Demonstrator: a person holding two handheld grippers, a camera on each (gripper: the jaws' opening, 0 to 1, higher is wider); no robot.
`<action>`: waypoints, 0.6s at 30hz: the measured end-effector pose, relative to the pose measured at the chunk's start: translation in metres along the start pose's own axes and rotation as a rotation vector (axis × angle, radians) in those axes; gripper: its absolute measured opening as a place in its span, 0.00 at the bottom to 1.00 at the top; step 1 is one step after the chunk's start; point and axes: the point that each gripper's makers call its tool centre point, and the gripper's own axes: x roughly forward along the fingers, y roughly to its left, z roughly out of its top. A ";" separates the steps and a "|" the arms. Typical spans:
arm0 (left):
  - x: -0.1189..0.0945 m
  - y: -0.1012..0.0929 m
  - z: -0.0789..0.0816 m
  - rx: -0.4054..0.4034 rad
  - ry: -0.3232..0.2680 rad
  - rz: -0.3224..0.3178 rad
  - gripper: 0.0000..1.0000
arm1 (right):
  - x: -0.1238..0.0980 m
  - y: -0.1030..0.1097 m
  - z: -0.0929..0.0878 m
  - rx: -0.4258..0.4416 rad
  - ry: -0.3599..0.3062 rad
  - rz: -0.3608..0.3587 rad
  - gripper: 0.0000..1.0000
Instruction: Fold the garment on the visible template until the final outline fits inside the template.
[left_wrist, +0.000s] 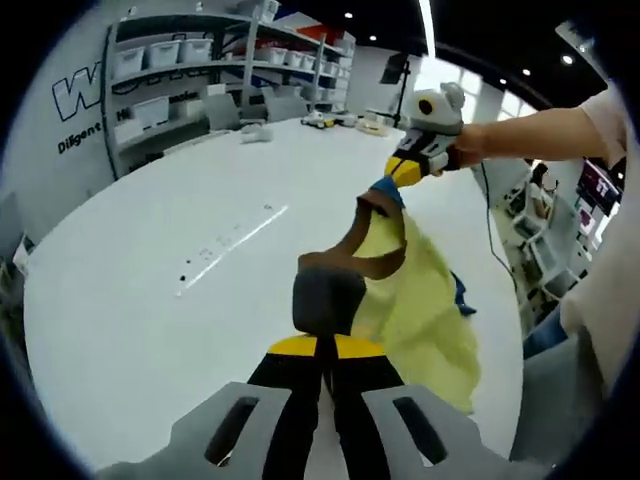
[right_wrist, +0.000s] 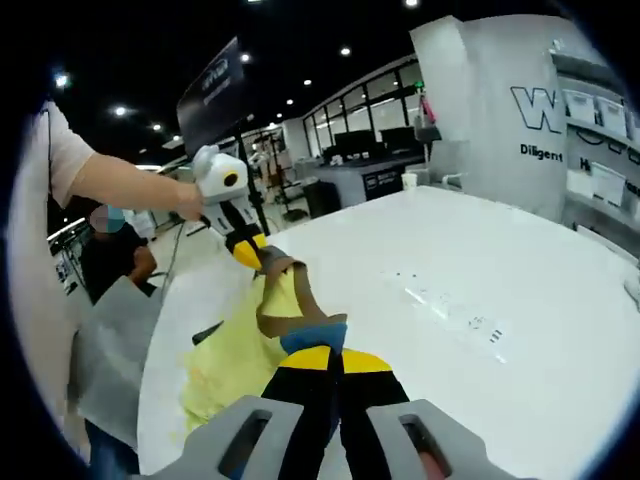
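Nearest, left hand-held gripper (left_wrist: 322, 300) clamped tight on the brown collar band of the yellow garment (left_wrist: 425, 310). Right hand-held gripper (right_wrist: 312, 345) likewise closed, pinching the same trim by a blue patch. Garment lifted and stretched between both, yellow body drooping toward the white desk (left_wrist: 150, 270). Soft, light, limp; likely to sag and slip, so best held at the firmer collar or hems. Beyond, faint template marks (right_wrist: 450, 305), then shelving (left_wrist: 190, 70).
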 end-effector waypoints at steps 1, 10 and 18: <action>0.003 0.004 -0.001 0.000 0.003 0.017 0.04 | 0.004 -0.006 -0.002 -0.013 0.008 -0.033 0.00; 0.032 0.032 -0.019 -0.054 0.072 0.155 0.05 | 0.034 -0.043 -0.024 -0.071 0.133 -0.236 0.00; 0.033 0.044 -0.027 -0.081 0.094 0.250 0.12 | 0.045 -0.059 -0.033 -0.068 0.171 -0.331 0.00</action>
